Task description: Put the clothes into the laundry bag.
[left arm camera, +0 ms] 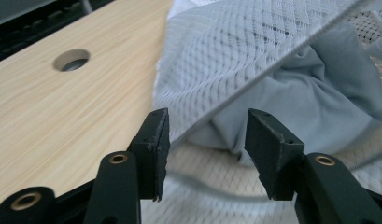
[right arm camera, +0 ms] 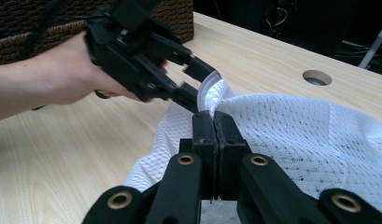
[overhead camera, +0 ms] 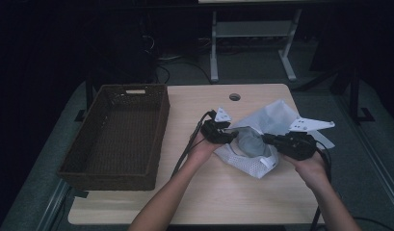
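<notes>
Two grippers at white mesh laundry bag (overhead camera: 262, 144) on tabletop (overhead camera: 209, 192). Right gripper (right arm camera: 215, 122) jaws clamped on bag rim, holding mouth up. Left gripper (left arm camera: 205, 140) jaws half open, gripping nothing, rim edge between them. Grey garment (left arm camera: 319, 93) inside bag.

You're working in a lab or office test bay: you're sitting at a light wood desk (overhead camera: 242, 192) with a cable grommet hole (overhead camera: 234, 96), white desk-frame legs (overhead camera: 214, 53) and loose cables (overhead camera: 161, 72) lying on grey carpet behind the desk.
</notes>
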### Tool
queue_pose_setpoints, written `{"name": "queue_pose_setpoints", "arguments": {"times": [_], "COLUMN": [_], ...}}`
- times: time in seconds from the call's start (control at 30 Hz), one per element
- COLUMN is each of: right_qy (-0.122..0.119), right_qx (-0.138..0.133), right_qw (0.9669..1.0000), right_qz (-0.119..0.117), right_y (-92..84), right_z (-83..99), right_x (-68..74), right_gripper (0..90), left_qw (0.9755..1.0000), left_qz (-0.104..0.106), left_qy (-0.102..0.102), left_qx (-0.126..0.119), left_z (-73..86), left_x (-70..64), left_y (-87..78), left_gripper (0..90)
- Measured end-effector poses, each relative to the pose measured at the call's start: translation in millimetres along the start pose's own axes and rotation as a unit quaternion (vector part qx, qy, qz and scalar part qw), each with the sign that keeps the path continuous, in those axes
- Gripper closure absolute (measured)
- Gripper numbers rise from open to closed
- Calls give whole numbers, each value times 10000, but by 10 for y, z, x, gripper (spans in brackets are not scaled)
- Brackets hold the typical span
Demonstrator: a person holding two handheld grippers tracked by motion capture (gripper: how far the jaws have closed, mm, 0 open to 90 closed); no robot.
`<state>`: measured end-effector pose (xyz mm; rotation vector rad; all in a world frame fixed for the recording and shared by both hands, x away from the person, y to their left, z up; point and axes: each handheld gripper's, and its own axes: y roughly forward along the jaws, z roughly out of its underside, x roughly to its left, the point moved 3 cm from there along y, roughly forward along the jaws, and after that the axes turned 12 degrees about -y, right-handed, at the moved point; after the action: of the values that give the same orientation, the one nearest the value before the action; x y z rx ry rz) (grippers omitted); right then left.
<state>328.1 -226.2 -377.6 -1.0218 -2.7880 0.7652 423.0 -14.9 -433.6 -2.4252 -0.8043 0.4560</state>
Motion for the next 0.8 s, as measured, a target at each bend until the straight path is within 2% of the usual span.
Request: {"name": "queue_pose_setpoints", "arguments": {"times": [0.1,0.2,0.33,0.43,0.57,0.8], "right_qy": [14,10,4,-21,-27,-130], "right_qx": [-1,9,62,130,195,297], "right_qw": [10000,10000,10000,9999,9998,9994], "right_qz": [-9,4,-1,-5,-25,-121], "right_y": [-5,-11,14,52,130,363], "right_z": [8,13,30,37,36,-66], "right_x": [-5,-8,-13,-13,-41,-160], "right_gripper": [879,879,876,877,877,877], "left_qw": [9998,9996,9996,9996,9994,9979], "left_qz": [-53,-86,-92,-146,-319,-610], "left_qy": [119,168,155,125,34,-216], "left_qx": [136,189,231,204,153,28], "left_z": [-45,-85,-120,-132,-132,-103], "left_x": [0,37,98,146,220,379], "left_y": [106,130,76,16,-93,-406], "left_gripper": [557,726,873,881,883,883]}}
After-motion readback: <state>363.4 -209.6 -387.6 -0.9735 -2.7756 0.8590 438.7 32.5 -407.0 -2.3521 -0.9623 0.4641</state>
